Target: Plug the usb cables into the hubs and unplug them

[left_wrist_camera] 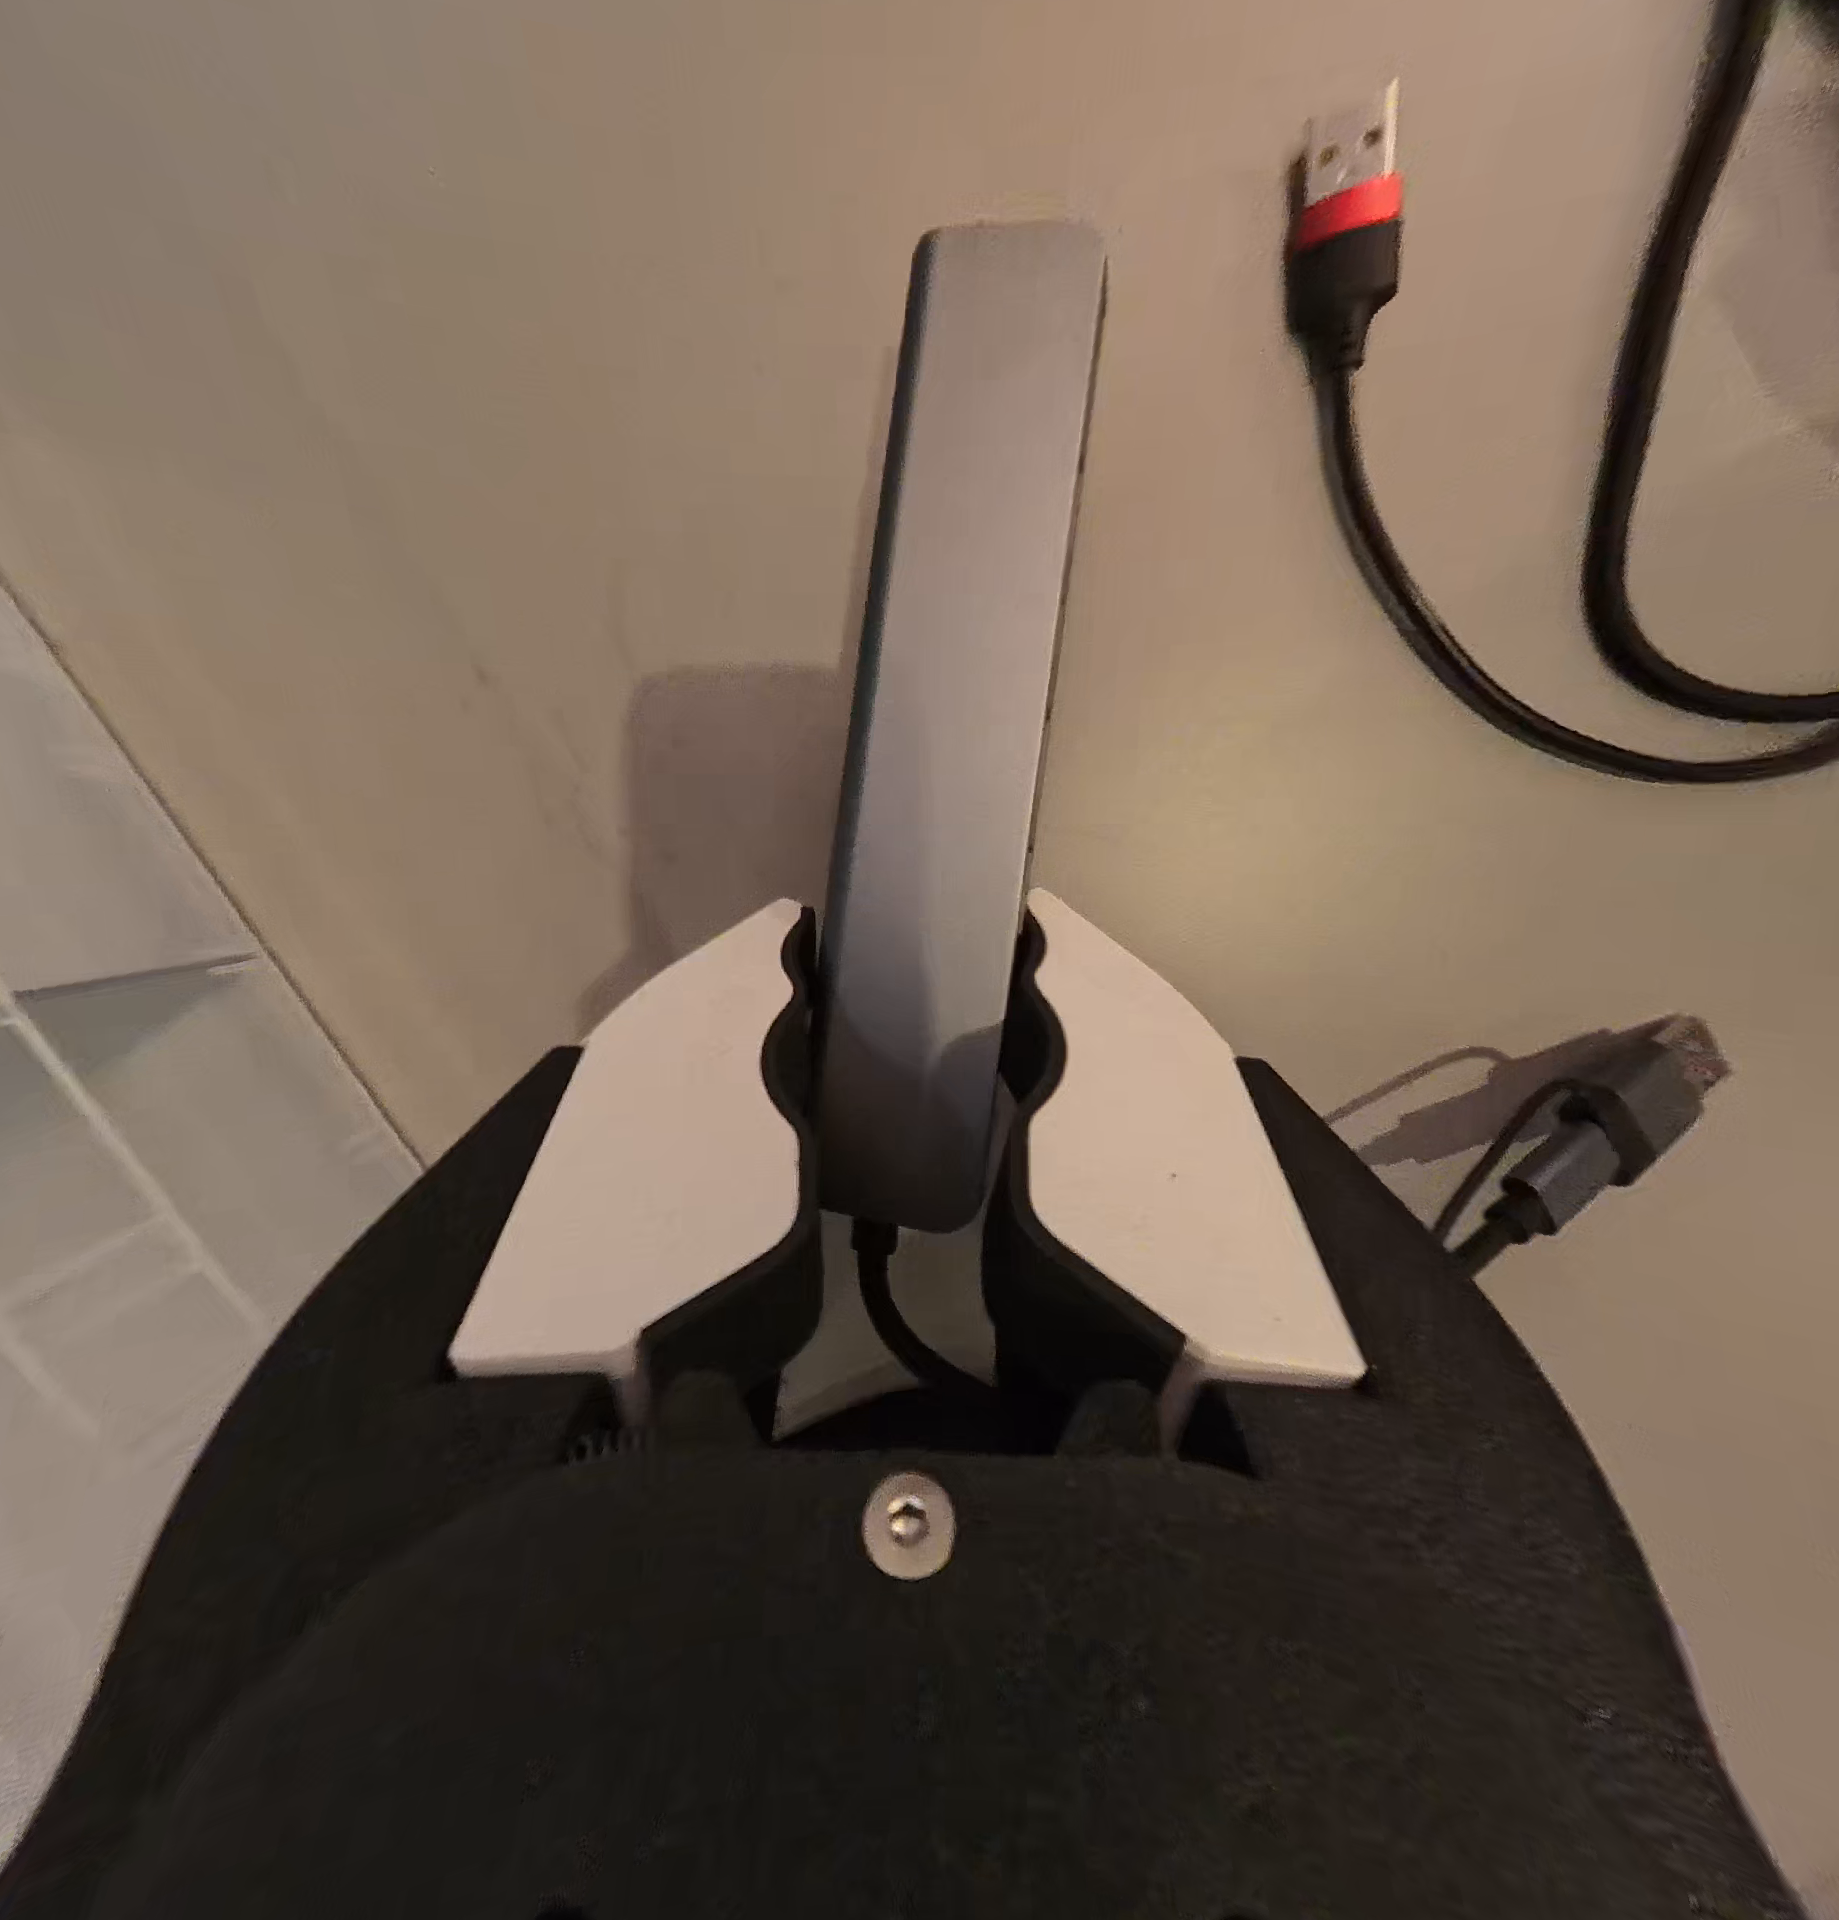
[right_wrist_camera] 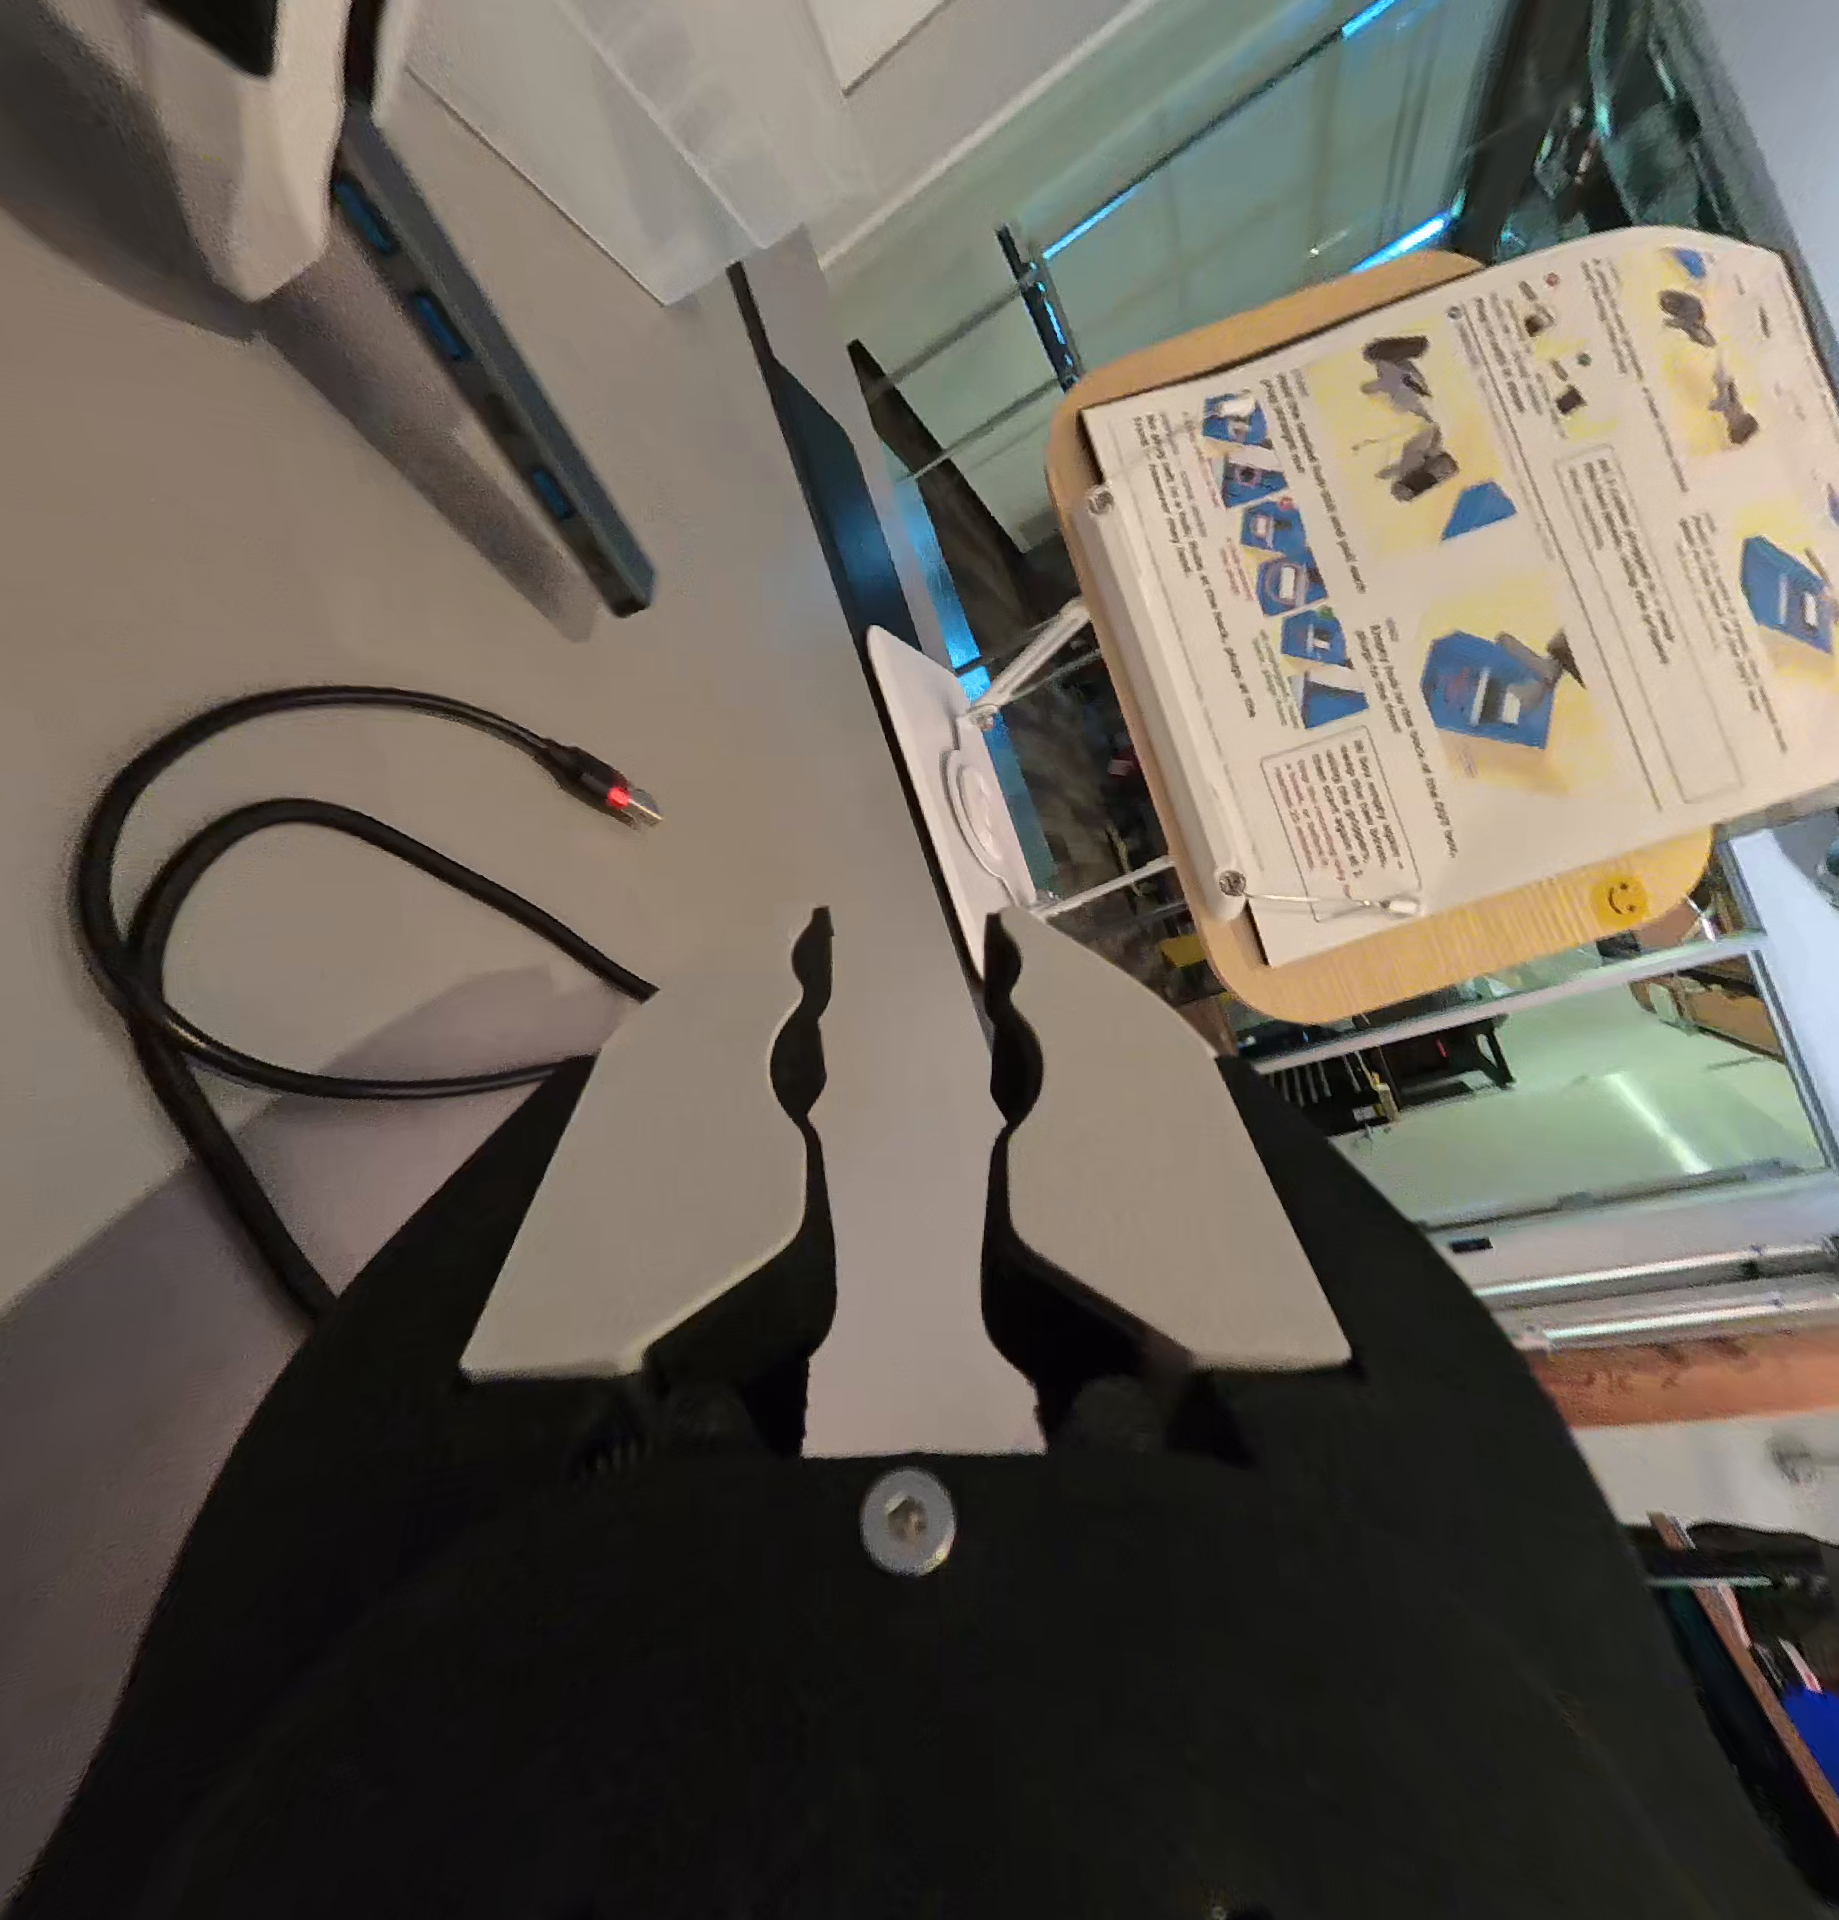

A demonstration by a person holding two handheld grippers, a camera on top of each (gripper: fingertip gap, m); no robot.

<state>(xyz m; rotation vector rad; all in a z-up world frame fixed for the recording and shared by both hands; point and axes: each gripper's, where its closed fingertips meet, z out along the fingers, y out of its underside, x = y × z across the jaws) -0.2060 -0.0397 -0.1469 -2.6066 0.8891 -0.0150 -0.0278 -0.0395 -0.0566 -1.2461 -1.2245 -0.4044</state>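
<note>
Left gripper (left_wrist_camera: 920,1023) has its fingers clamped on the near end of the grey hub (left_wrist_camera: 962,665), holding it edge-up with the far end resting on or just above the worktop (left_wrist_camera: 375,416); can't tell which. The hub's own lead (left_wrist_camera: 899,1314) runs back between the fingers. Right gripper (right_wrist_camera: 910,1039) is empty, fingers apart, hovering over the worktop's far edge. From the right wrist view the hub (right_wrist_camera: 479,395) shows a row of blue ports along its side face, none occupied as far as I can see. The black usb cable (right_wrist_camera: 302,894) lies loose in a loop, and its red-banded plug (right_wrist_camera: 608,790) is flat on the worktop, well apart from the hub and left of the right fingers. A second grey hub or adapter (left_wrist_camera: 1611,1122) sits right of the left gripper, blurred. My read: plug-in not started, next is the right picking up the plug. Risks: the plug is flat and low, so the fingers may scrape the worktop or pinch the cable instead of the shell. The hub is held at one end only, so side load on insertion could pivot it in the grip. USB-A orientation isn't readable from here, so a flipped plug would jam. The cable loop could drag or snag when lifted.
</note>
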